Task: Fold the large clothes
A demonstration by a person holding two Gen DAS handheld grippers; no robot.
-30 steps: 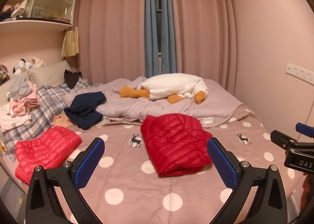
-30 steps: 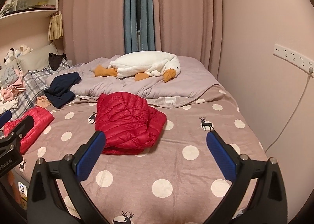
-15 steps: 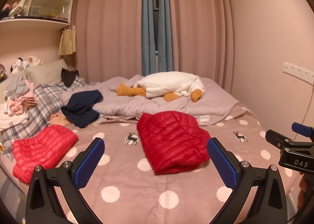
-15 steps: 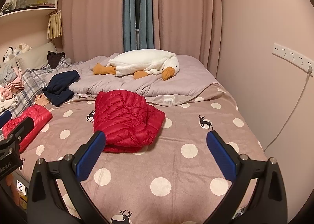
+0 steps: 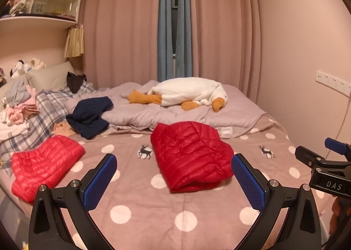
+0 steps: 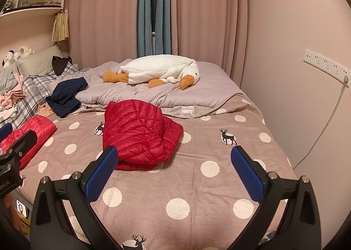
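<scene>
A dark red puffer jacket (image 5: 190, 153) lies folded in the middle of the polka-dot bed (image 5: 153, 217); it also shows in the right wrist view (image 6: 140, 133). A second, brighter red puffer jacket (image 5: 43, 164) lies folded at the bed's left edge, also seen in the right wrist view (image 6: 30, 133). My left gripper (image 5: 174, 178) is open and empty, held above the bed's near side, short of the dark red jacket. My right gripper (image 6: 174, 170) is open and empty, to the right of the left one.
A navy garment (image 5: 90, 114) and a plush goose (image 5: 186, 93) lie on a grey duvet (image 5: 230, 112) at the back. Plaid bedding with a clothes pile (image 5: 19, 105) is at left. A wall with a power strip (image 6: 324, 68) and cable borders the right.
Both grippers have drawn back a little and shifted; the jacket sits slightly farther off and more to the left in view. The jaws stayed open. Nothing on the bed moved.
</scene>
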